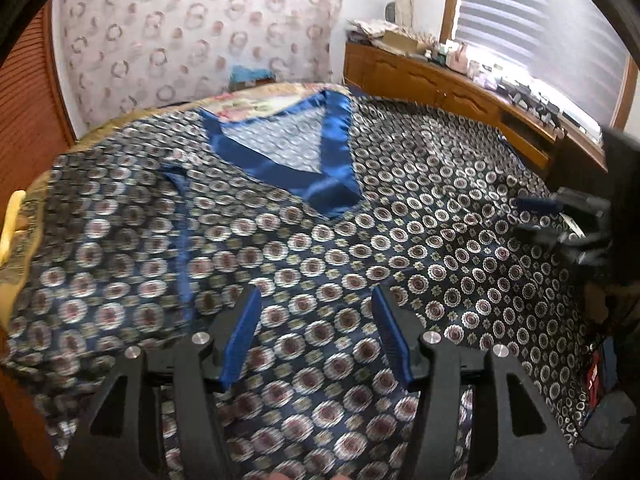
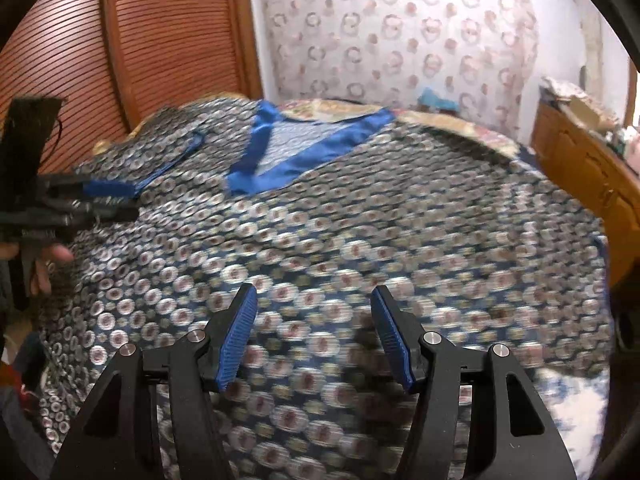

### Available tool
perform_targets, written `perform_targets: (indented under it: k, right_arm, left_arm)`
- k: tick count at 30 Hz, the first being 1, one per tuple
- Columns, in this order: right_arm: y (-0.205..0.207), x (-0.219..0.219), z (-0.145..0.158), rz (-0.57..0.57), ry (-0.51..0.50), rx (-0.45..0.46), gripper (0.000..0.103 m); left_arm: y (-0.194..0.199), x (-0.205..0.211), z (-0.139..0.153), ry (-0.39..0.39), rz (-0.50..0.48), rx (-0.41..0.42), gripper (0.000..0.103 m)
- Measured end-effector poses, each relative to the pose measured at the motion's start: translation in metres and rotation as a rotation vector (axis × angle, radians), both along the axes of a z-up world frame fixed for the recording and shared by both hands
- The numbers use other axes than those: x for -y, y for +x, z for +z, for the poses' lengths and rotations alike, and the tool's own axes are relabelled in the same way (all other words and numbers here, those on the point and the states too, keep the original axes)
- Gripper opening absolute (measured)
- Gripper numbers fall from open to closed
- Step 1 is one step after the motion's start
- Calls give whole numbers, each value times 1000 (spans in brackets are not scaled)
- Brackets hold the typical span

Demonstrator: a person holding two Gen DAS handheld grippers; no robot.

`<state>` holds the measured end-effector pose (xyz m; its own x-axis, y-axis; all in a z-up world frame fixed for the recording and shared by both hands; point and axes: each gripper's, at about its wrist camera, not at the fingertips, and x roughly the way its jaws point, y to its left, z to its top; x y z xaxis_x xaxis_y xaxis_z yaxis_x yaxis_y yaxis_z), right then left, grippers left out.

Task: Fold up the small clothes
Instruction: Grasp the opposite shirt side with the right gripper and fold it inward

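Observation:
A navy garment [image 1: 320, 240] printed with round medallions lies spread flat on a bed, its blue satin V-neck collar [image 1: 320, 184] at the far side. One sleeve with blue trim [image 1: 180, 220] is folded in over the body. My left gripper [image 1: 316, 300] hovers over the garment's near part, open, with nothing between its blue pads. My right gripper [image 2: 314, 296] is also open over the cloth [image 2: 360, 220] and grips nothing. Each gripper shows in the other's view: the right gripper [image 1: 528, 218] at the right edge, the left gripper [image 2: 124, 202] beside the folded sleeve [image 2: 160, 148]. The right wrist view is blurred.
A yellowish patterned bedspread [image 1: 256, 98] shows beyond the collar. A wooden cabinet [image 1: 440, 80] cluttered with small items runs under the window blinds [image 1: 540, 20] on the right. A louvred wooden door [image 2: 160, 40] and floral wallpaper [image 1: 192, 32] stand behind the bed. A hand [image 2: 48, 264] holds the left gripper.

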<state>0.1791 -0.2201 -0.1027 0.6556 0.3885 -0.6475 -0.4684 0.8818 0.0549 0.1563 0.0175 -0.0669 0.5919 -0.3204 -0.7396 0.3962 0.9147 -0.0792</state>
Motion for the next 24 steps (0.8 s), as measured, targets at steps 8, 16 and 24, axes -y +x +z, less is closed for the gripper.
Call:
perform_targets:
  k: [8,16,24]
  right_arm:
    - [9,79,13,-140,-49,35,61]
    - [22,153,12,-272,-50,7,61]
    - [35,199,0,-341,-39,-48,61]
  left_arm:
    - [19,29,-14,32,-37,-66,57]
    - [26,51,-19,72,-63,-47,57]
    - [28,54,-21,64,-73,-11,65]
